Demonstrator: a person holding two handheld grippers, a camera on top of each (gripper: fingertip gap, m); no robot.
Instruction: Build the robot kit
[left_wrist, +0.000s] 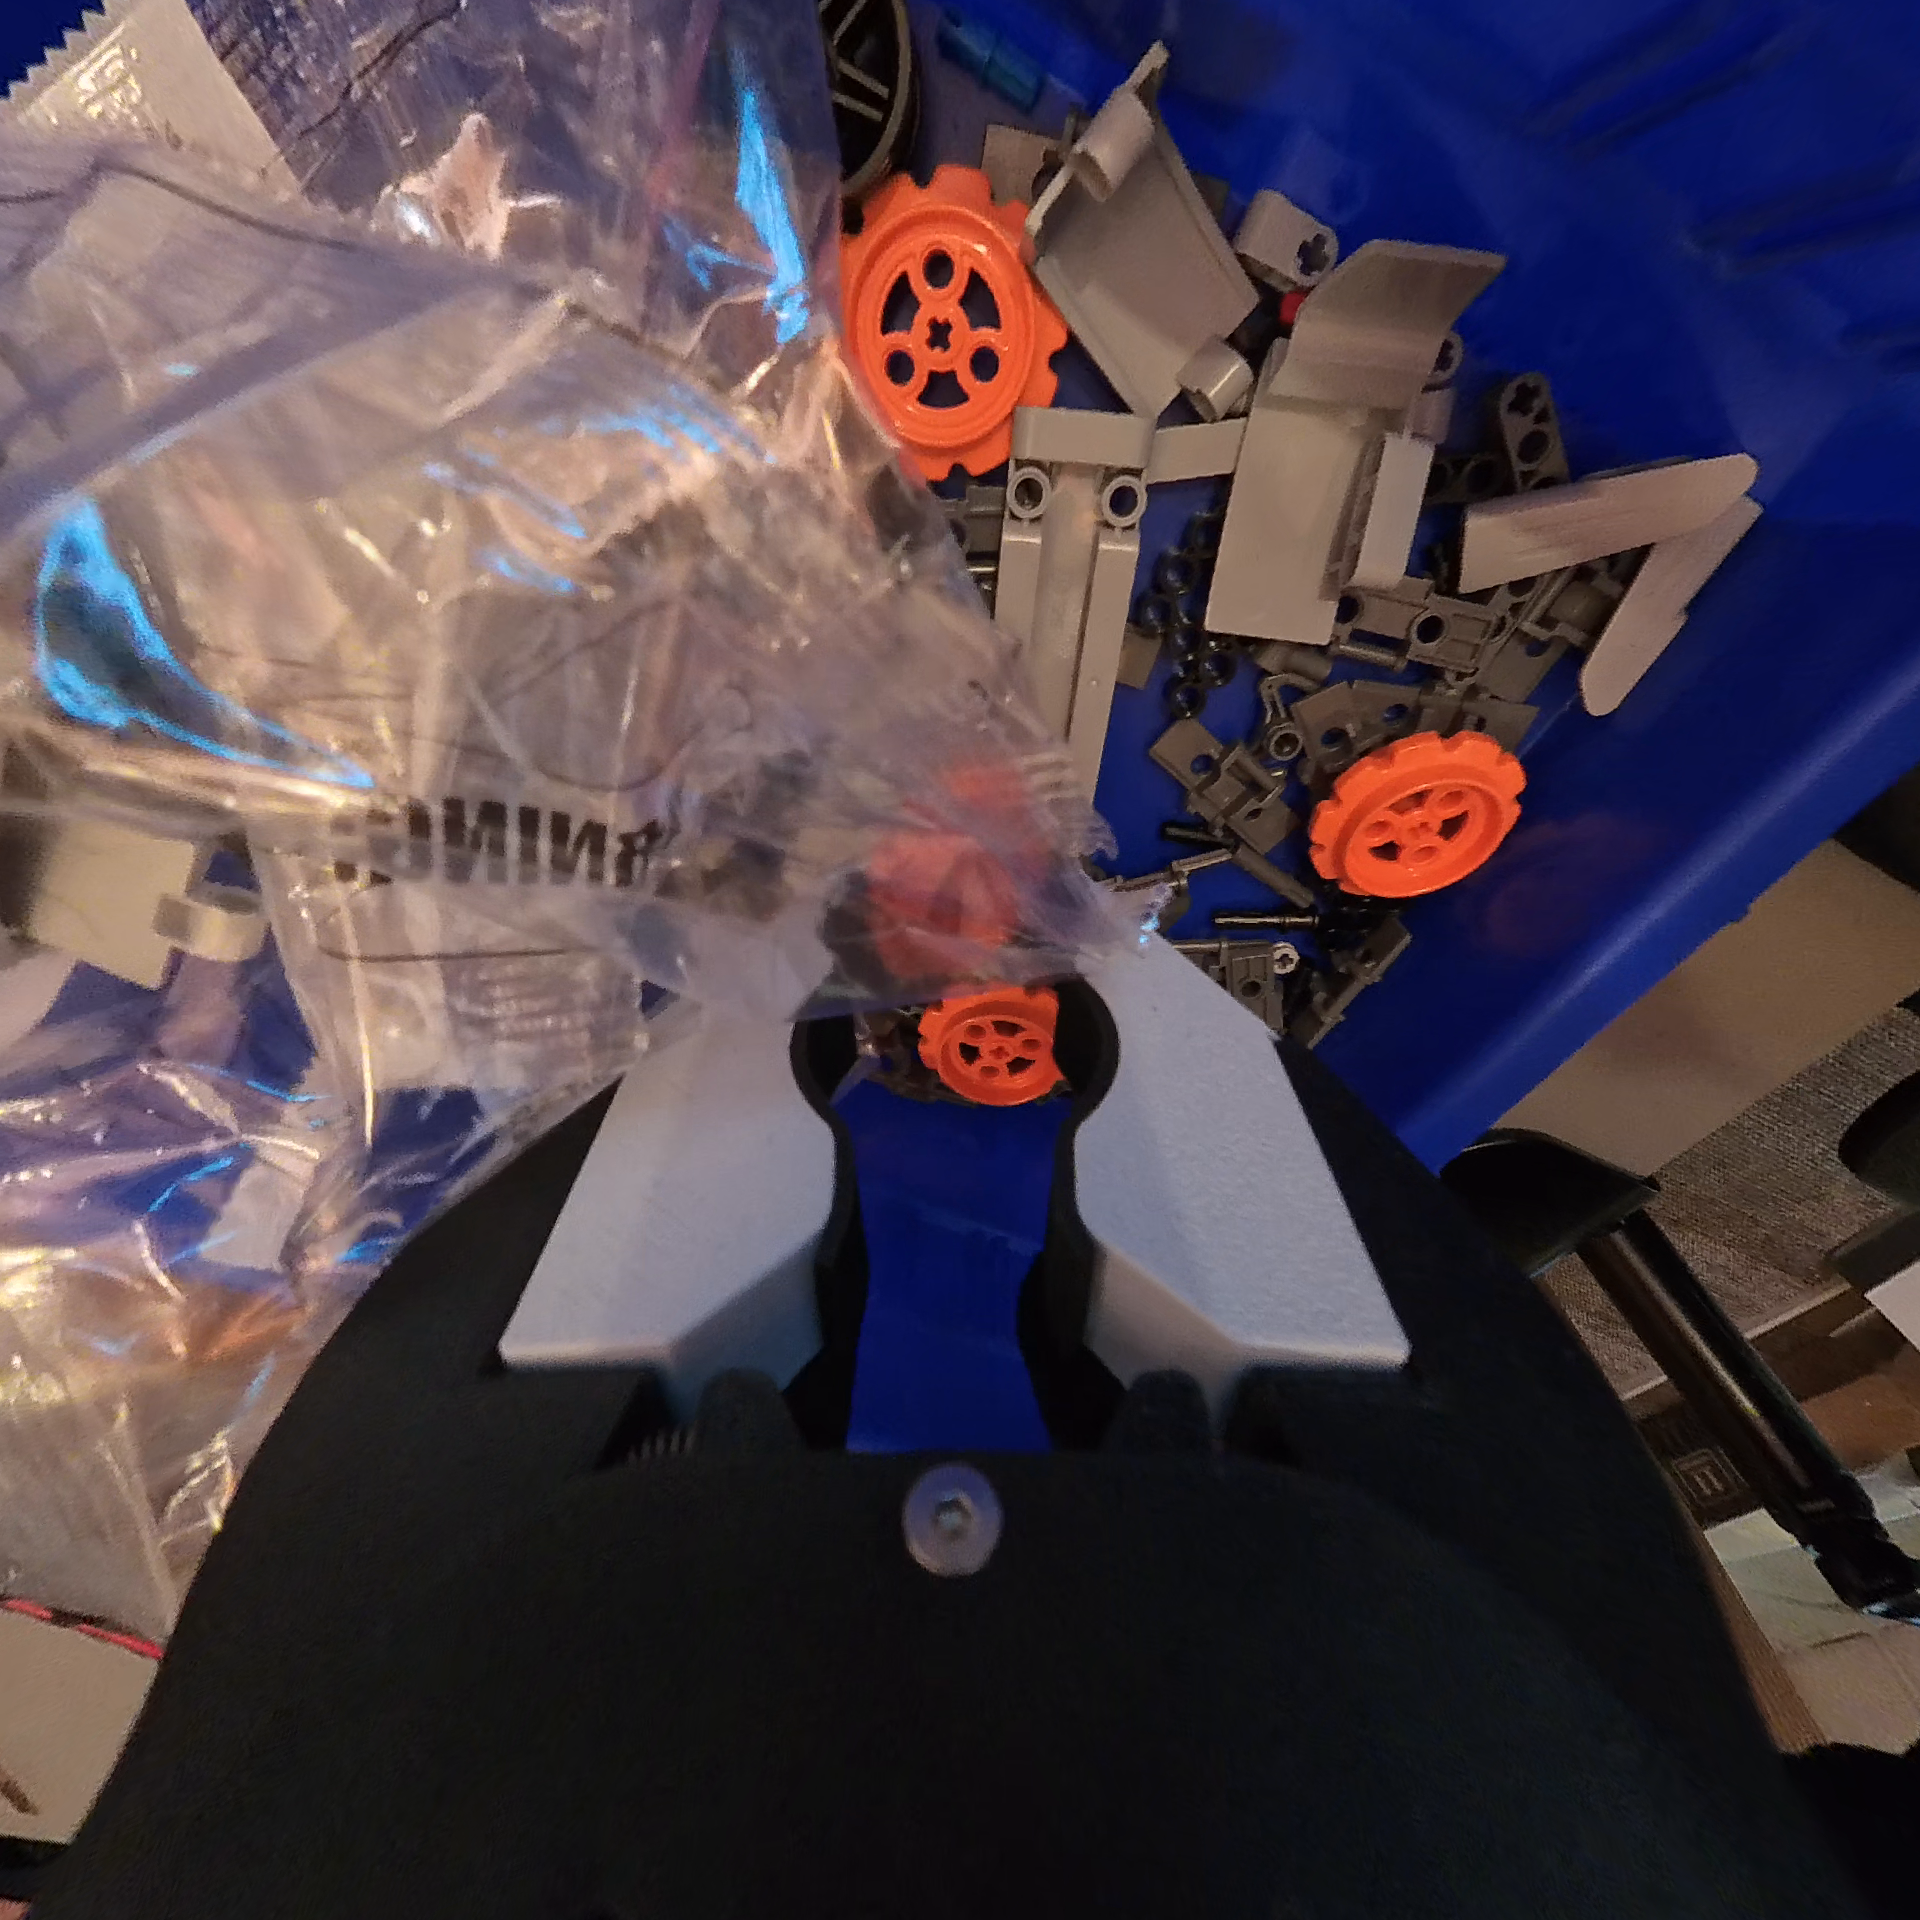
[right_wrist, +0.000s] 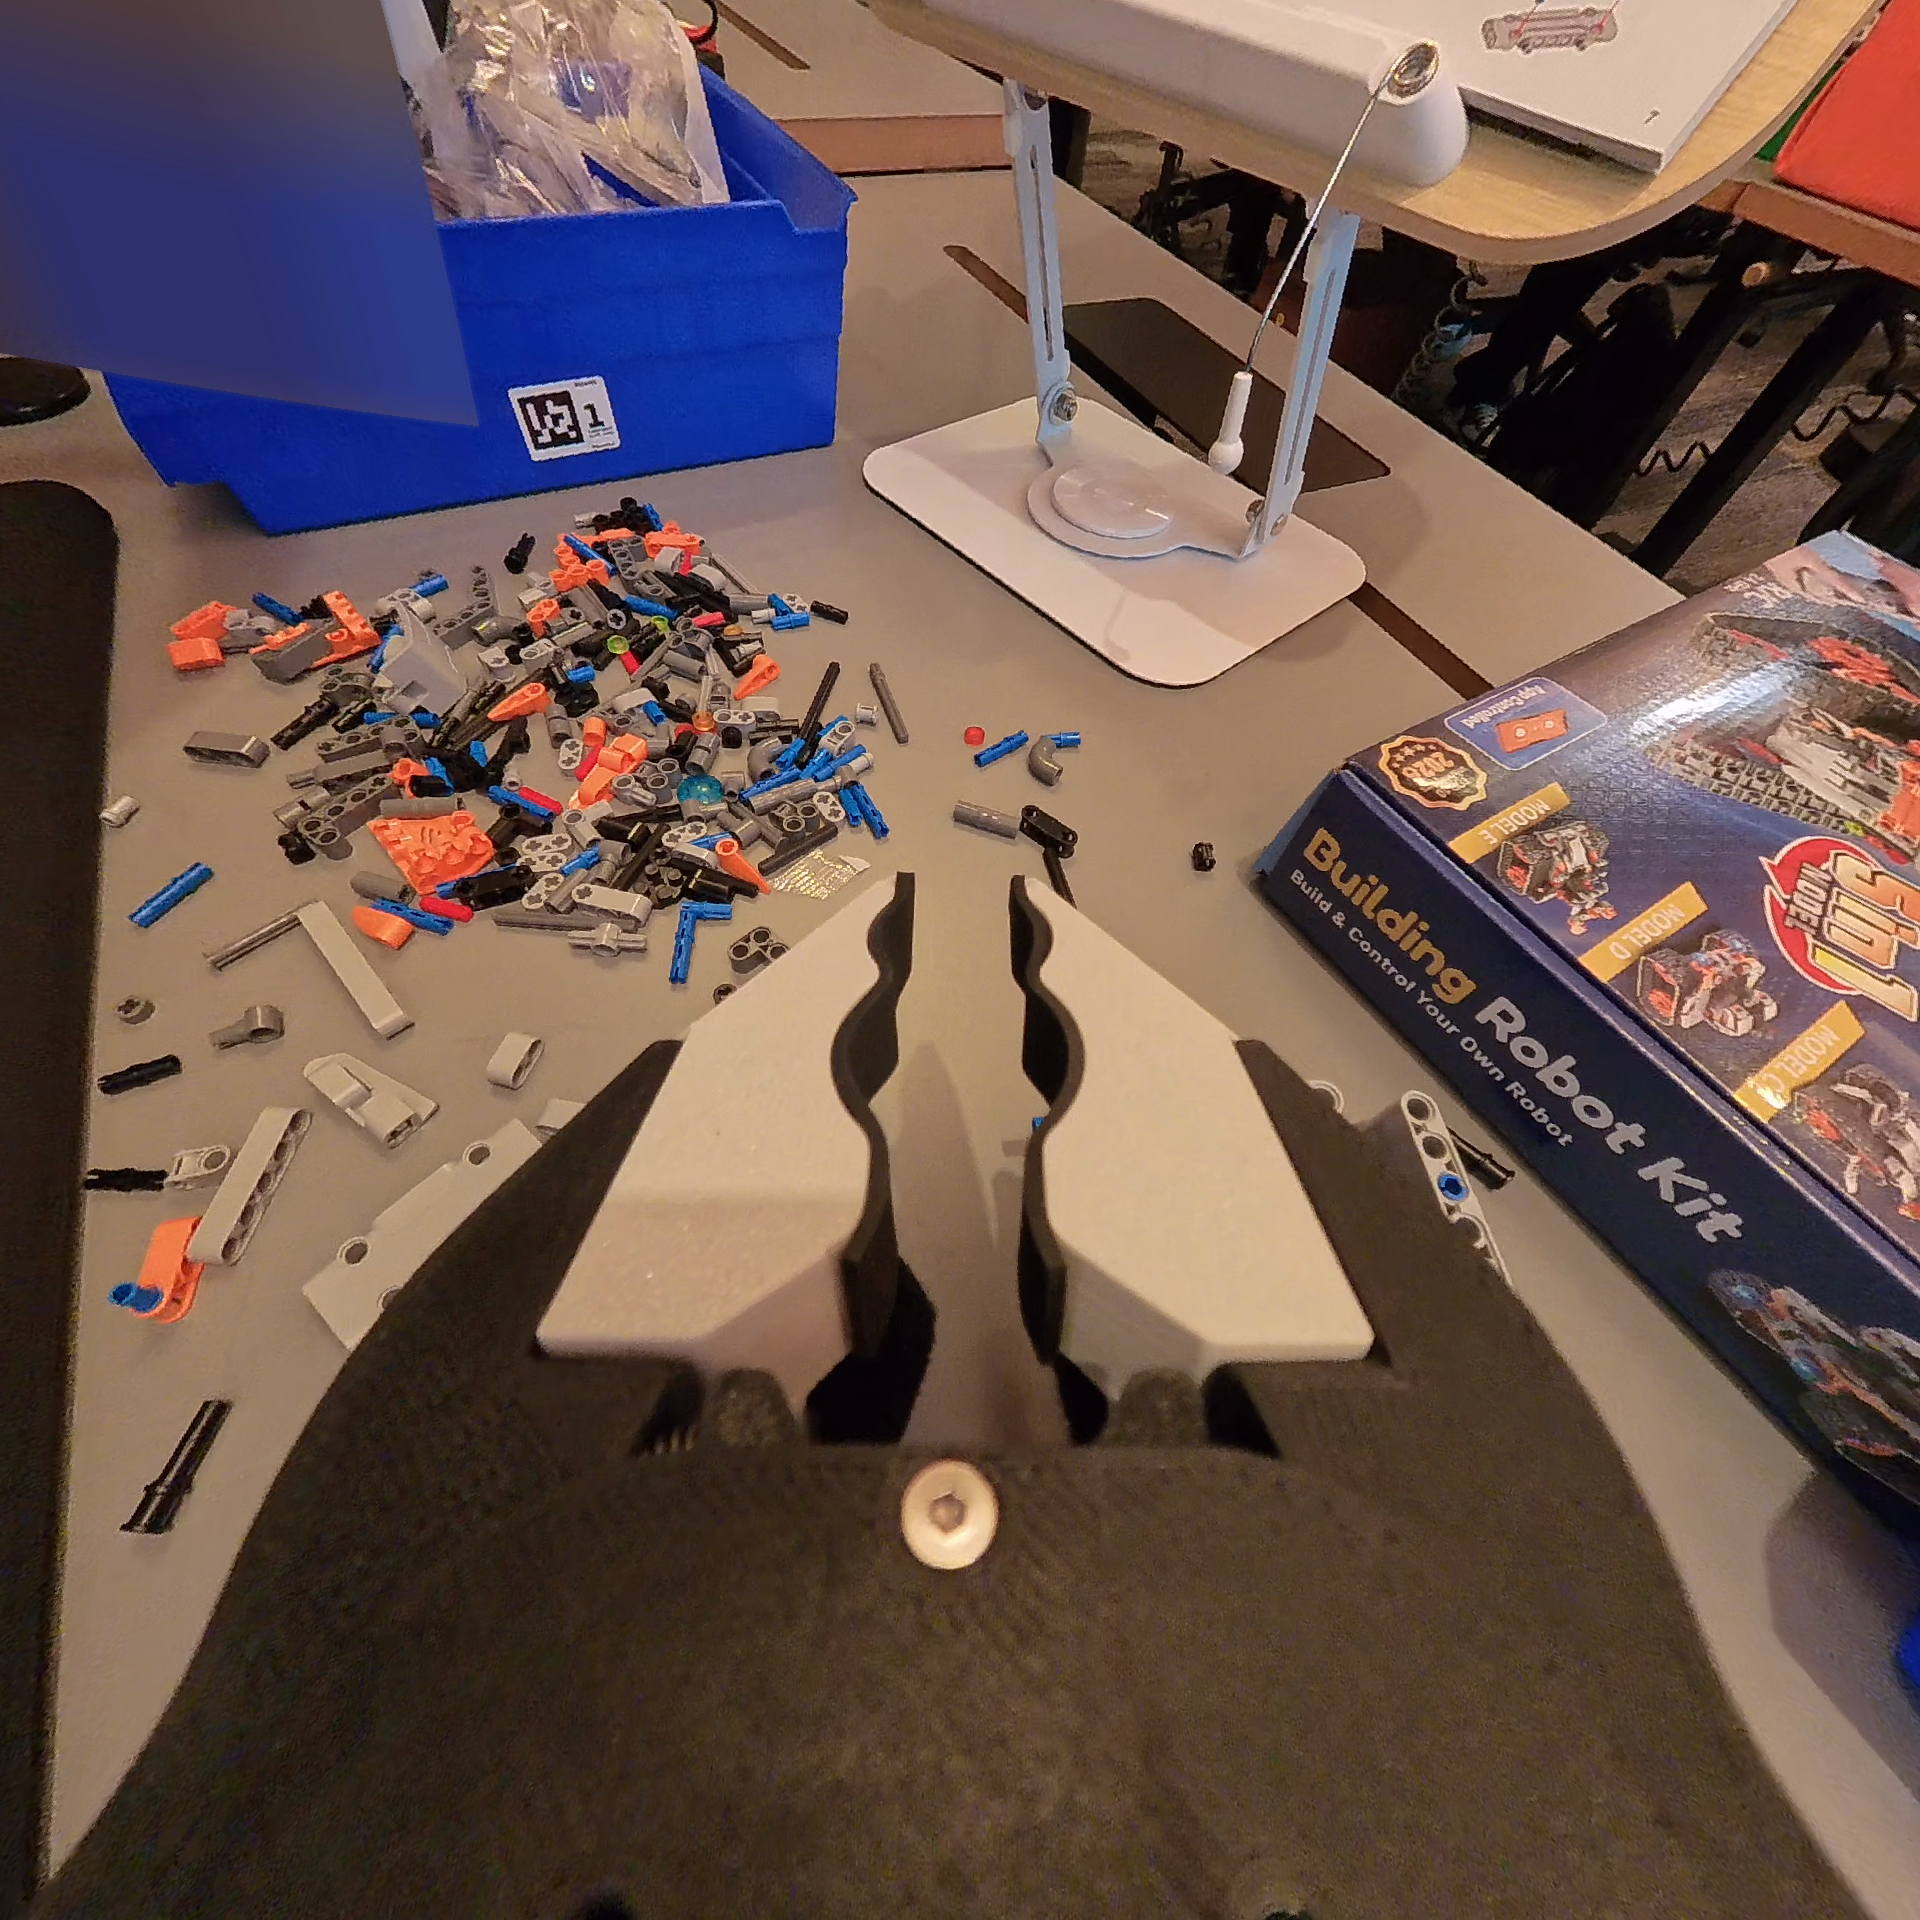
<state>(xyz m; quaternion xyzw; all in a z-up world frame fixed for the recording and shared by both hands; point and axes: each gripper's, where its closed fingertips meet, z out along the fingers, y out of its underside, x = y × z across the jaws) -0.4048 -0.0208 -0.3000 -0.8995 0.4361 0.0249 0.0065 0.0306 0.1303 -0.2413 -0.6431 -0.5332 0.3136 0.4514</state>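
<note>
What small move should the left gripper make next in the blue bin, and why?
Probably ease the left gripper back a little: the clear plastic bag drapes over its open fingertips, hiding much of the blue bin, and only an orange gear shows between them.

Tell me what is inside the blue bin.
Inside the blue bin lie loose grey panels, dark connectors and orange gear wheels. Crumpled clear plastic bags cover the left side, so what lies beneath them is mostly hidden.
</note>
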